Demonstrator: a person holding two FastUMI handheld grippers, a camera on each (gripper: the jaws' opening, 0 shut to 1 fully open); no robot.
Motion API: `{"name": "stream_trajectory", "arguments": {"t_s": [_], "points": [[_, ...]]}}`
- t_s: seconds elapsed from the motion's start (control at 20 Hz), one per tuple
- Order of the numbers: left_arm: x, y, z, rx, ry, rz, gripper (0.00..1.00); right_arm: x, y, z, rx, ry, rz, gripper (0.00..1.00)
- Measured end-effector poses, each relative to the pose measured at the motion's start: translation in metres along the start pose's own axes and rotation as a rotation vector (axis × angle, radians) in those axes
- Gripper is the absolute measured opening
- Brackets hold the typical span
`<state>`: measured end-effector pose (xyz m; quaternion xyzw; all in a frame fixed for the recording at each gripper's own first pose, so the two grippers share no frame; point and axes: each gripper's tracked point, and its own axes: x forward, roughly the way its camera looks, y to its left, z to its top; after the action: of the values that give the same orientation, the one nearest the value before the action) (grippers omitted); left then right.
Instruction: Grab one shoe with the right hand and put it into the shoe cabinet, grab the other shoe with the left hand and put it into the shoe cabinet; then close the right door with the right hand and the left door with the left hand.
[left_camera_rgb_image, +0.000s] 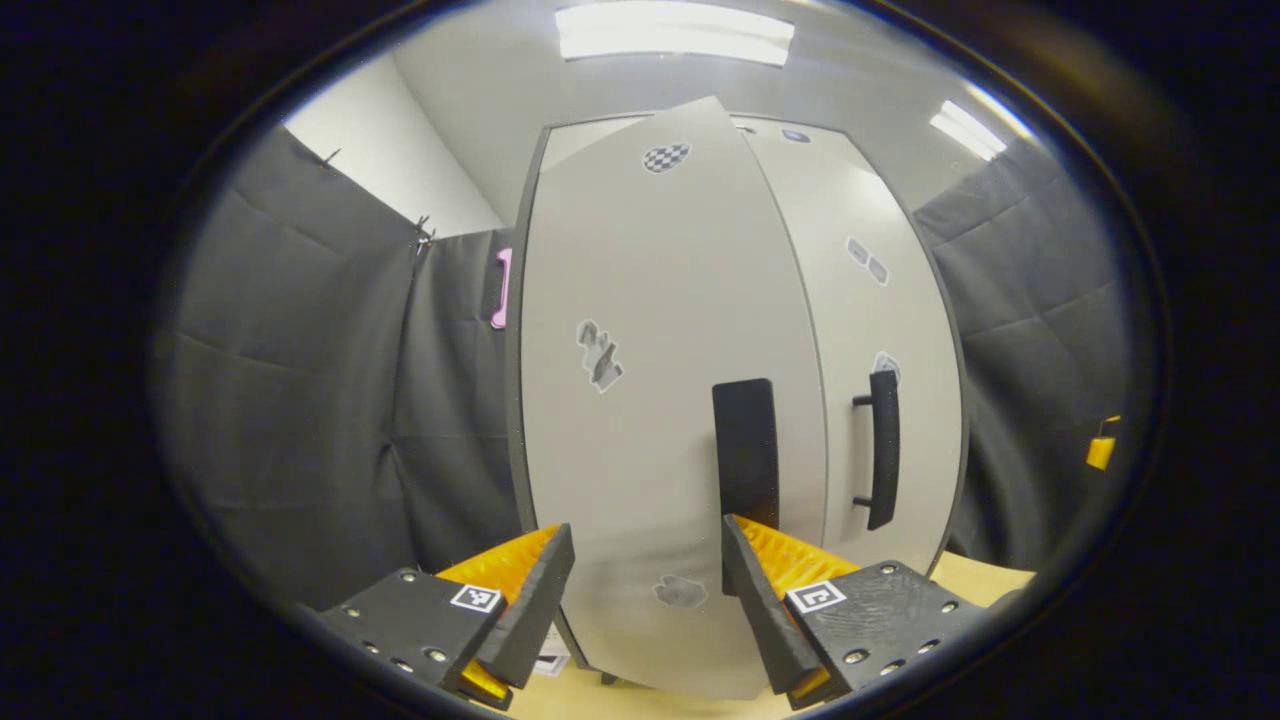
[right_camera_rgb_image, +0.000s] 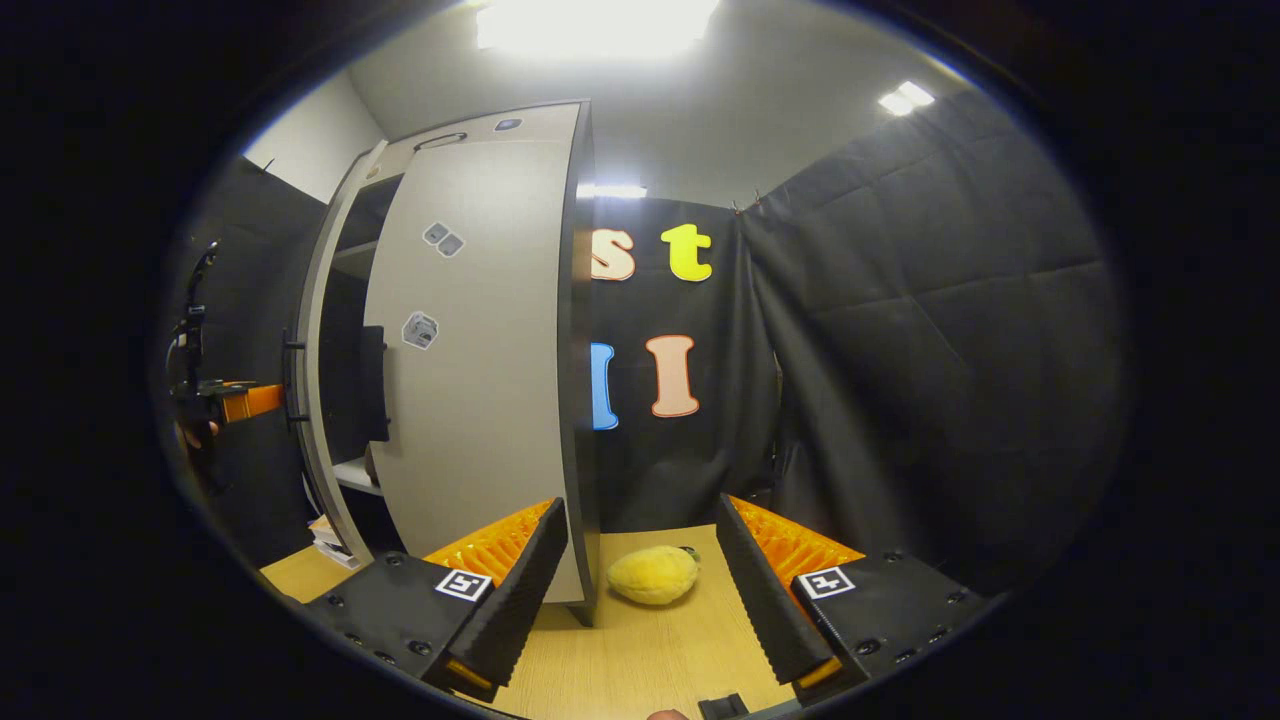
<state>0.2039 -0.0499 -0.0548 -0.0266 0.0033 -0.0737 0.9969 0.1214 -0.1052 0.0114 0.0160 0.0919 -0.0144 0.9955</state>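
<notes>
**Both grippers spread and empty at the pale grey shoe cabinet**

In the left gripper view the left gripper (left_camera_rgb_image: 648, 590) has its fingers spread wide with nothing between them, close in front of the tall pale grey shoe cabinet with dark edges (left_camera_rgb_image: 740, 130). The cabinet's left door (left_camera_rgb_image: 650, 420) stands slightly ajar, its free edge proud of the right door (left_camera_rgb_image: 870, 300). The left door's black bar handle (left_camera_rgb_image: 745, 450) sits just above the right-hand finger, which cuts off its lower end. The right door, with its own black bar handle (left_camera_rgb_image: 883, 448), lies flush with the cabinet. Small grey and checkered stickers (left_camera_rgb_image: 600, 355) dot both doors; their print is too blurred to read. A pink object (left_camera_rgb_image: 501, 288) peeks out behind the cabinet's left edge, mostly hidden.

In the right gripper view the right gripper (right_camera_rgb_image: 640, 585) is likewise released and holds nothing. It sees the cabinet from the right side, to the left of its fingers. Through the gap beside the left door, dark shelves (right_camera_rgb_image: 355, 470) show; whether shoes are inside cannot be made out. A fuzzy yellow round object (right_camera_rgb_image: 653, 574) lies on the light wooden table (right_camera_rgb_image: 640, 660) just beside the cabinet's near corner. Beyond the cabinet's far left, the other gripper and the hand (right_camera_rgb_image: 195, 432) holding it are small and dim.
</notes>
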Motion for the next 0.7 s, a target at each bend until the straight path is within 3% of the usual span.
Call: {"name": "stream_trajectory", "arguments": {"t_s": [0.05, 0.3, 0.65, 0.7], "points": [[0.0, 0.001, -0.001, -0.009, 0.002, -0.008, 0.92, 0.0, 0.002, 0.0, 0.0, -0.001, 0.004, 0.92], [-0.022, 0.015, 0.003, -0.03, 0.015, 0.047, 0.9, -0.003, 0.016, 0.013, 0.005, -0.039, 0.078, 0.95], [-0.106, 0.054, 0.014, -0.004, -0.018, 0.119, 0.91, -0.024, 0.027, 0.033, -0.02, -0.076, 0.123, 0.95], [-0.115, 0.061, 0.014, -0.009, -0.017, 0.123, 0.87, -0.029, 0.028, 0.036, -0.03, -0.083, 0.116, 0.95]]}}
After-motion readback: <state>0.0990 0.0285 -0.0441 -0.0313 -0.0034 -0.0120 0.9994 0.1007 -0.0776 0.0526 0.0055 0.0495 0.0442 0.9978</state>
